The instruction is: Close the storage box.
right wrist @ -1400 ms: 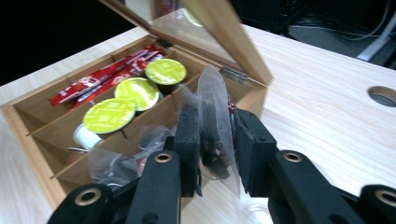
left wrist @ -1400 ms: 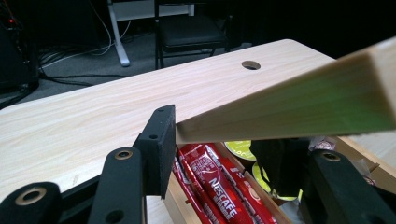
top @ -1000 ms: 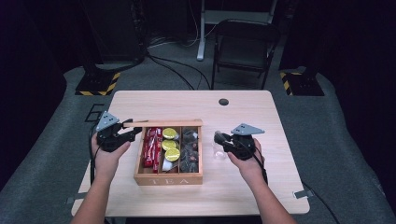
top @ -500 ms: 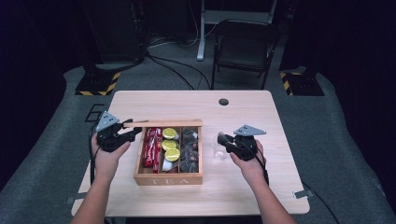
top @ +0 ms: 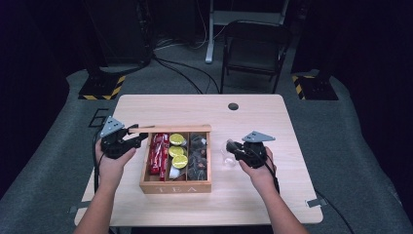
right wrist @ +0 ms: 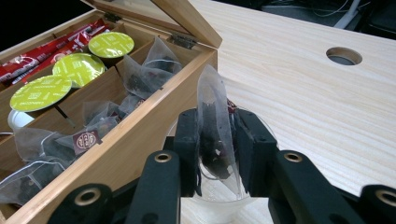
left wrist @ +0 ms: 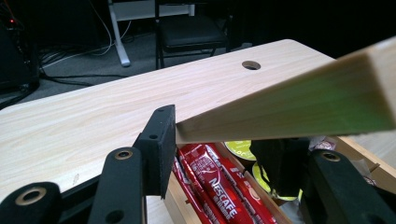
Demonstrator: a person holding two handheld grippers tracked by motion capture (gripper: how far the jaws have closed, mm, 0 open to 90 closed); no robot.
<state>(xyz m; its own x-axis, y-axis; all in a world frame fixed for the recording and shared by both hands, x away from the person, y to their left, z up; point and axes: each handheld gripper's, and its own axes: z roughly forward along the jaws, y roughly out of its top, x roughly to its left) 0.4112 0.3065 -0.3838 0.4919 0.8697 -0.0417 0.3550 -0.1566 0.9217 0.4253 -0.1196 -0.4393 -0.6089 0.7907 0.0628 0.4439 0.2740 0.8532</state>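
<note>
left gripper [left wrist: 215,154]: clamped on box lid [left wrist: 289,102], far pad half hidden under it
right gripper [right wrist: 217,140]: closed on tea bag [right wrist: 215,135]
glass [right wrist: 224,198]: rim mostly hidden by jaws

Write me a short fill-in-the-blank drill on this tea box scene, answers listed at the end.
1. The left gripper holds the box's ___ open.
2. The right gripper pinches a pyramid ___ bag over a clear cup.
3. The word on the wooden box front reads ___.
4. The pods have ___ tops.

Missing words: lid; tea; TEA; green

Dim room, grey carpet floor [top: 53,195], black folding chair [top: 253,51] beyond the light wooden table [top: 263,117].
</note>
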